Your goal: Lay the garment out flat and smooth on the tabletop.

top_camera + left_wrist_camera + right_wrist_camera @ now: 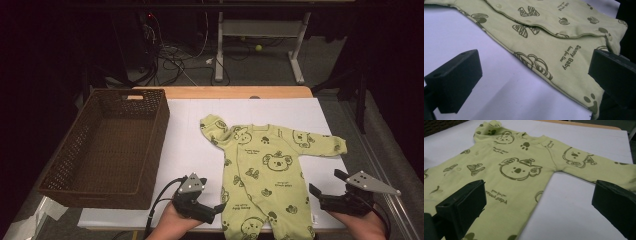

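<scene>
A white-covered counter (300, 107) carries a green romper (265, 165) lying flat between both pairs of jaws, and a basket (107, 147) beyond the left jaws.

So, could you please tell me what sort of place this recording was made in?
Probably a lab or workshop set up for recording. A white-covered table holds a baby romper and wicker basket, with loose cables and a desk frame on the floor behind.

A pale-green koala-print baby romper (262, 170) lies flat, front up, on the white table cover (195, 145).
</scene>
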### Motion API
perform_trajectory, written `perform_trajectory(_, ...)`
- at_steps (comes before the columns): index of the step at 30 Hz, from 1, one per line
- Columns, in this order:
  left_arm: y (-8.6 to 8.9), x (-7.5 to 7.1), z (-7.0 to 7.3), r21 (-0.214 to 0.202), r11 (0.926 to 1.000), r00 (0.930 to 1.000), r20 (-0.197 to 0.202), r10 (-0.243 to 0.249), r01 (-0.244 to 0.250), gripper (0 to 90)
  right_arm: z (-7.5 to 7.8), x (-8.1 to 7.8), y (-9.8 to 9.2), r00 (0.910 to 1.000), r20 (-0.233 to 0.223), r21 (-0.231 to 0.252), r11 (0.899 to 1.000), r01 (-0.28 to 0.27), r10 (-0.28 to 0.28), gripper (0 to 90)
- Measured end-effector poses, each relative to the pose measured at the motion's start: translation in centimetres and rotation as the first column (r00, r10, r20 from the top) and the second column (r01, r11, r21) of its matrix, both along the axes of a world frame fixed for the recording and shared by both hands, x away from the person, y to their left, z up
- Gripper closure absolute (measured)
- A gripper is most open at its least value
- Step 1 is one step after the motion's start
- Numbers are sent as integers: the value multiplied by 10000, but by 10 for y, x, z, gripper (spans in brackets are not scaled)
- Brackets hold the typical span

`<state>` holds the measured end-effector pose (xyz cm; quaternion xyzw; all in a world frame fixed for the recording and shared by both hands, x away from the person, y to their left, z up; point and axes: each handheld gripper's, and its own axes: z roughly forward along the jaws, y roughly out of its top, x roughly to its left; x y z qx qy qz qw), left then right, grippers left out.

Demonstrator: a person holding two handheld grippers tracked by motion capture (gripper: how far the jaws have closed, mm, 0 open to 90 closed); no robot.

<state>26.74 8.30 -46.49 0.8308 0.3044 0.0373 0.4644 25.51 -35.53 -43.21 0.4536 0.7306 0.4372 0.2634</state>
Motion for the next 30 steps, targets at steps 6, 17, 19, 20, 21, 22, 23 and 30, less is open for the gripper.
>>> perform_trajectory(6, 1, 0, 0, -31, 10000, 10000, -50, 61, -61, 0, 1, 2, 19, 9993, 116, -53, 9994, -350, 351, 1)
perform_trajectory(17, 1, 1, 1, -99, 9999, 9998, -169, 44, -46, 0, -20, -7, 19, 9980, -242, -77, 9982, -594, 592, 1)
perform_trajectory(19, 1, 2, 1, -70, 10000, 9998, -200, 35, -37, 0, -19, -7, 19, 9981, -224, -45, 9984, -569, 568, 1)
perform_trajectory(20, 1, 3, 1, -49, 10000, 9997, -230, 35, -36, 0, -19, -7, 18, 9981, -193, -22, 9983, -586, 586, 1)
perform_trajectory(21, 0, 4, 2, -59, 10000, 9997, -246, 34, -36, 0, -19, -7, 18, 9982, -193, 7, 9984, -563, 564, 1)
perform_trajectory(22, 0, 5, 2, -100, 9999, 9996, -283, 30, -32, 0, -19, -7, 18, 9982, -168, 7, 9984, -569, 569, 1)
perform_trajectory(23, -1, 6, 3, -134, 9999, 9995, -318, 46, -50, 0, -19, -7, 18, 9982, -160, 15, 9984, -571, 571, 1)
perform_trajectory(30, -13, 20, 15, -33, 10000, 9996, -275, 63, -64, 0, -20, -4, 20, 9969, -232, -91, 9972, -748, 746, 1)
